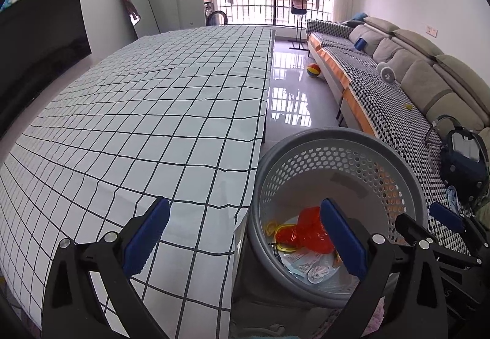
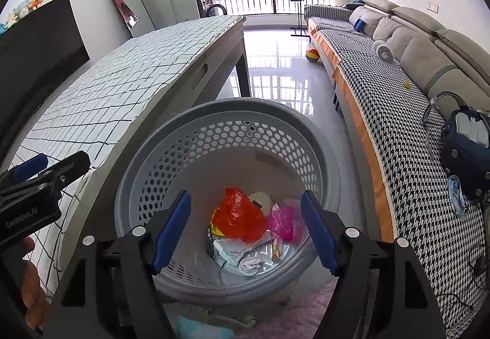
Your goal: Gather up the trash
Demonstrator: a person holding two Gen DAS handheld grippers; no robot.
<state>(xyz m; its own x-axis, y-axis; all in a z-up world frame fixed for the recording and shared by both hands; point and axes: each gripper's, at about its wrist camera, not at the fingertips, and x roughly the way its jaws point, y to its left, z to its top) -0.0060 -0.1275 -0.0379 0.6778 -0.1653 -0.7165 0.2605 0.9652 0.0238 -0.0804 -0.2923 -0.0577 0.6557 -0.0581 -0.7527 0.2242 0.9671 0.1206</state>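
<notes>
**A:** With its blue pads spread wide and nothing between them, the right gripper hangs directly over the bin, pointing down into it. What's inside?

**B:** Trash on the bin floor: an orange bag in the middle, a pink wrapper just beside it on the sofa side, white papers below the bag, and something yellow poking out from under the bag on the table side.

**A:** And the other claw?

**B:** The left gripper is spread too, also empty. One pad sits over the table edge, the other over the bin rim; the table stands right against the bin.

**A:** Anything on that table?

**B:** Only the checked cloth, as far as both views show. No loose trash on it that I can make out.

**A:** So which step is this?

**B:** My reading: the drop-off. Both claws empty over or beside the bin, trash lying inside.

**A:** Next move?

**B:** Likely a scan for leftovers. The sofa, on the bin's far side from the table, holds a dark bag and a small clear item near it; whether that is trash I cannot tell. If so, the right gripper would need to swing away from the bin toward it, pads apart.
</notes>
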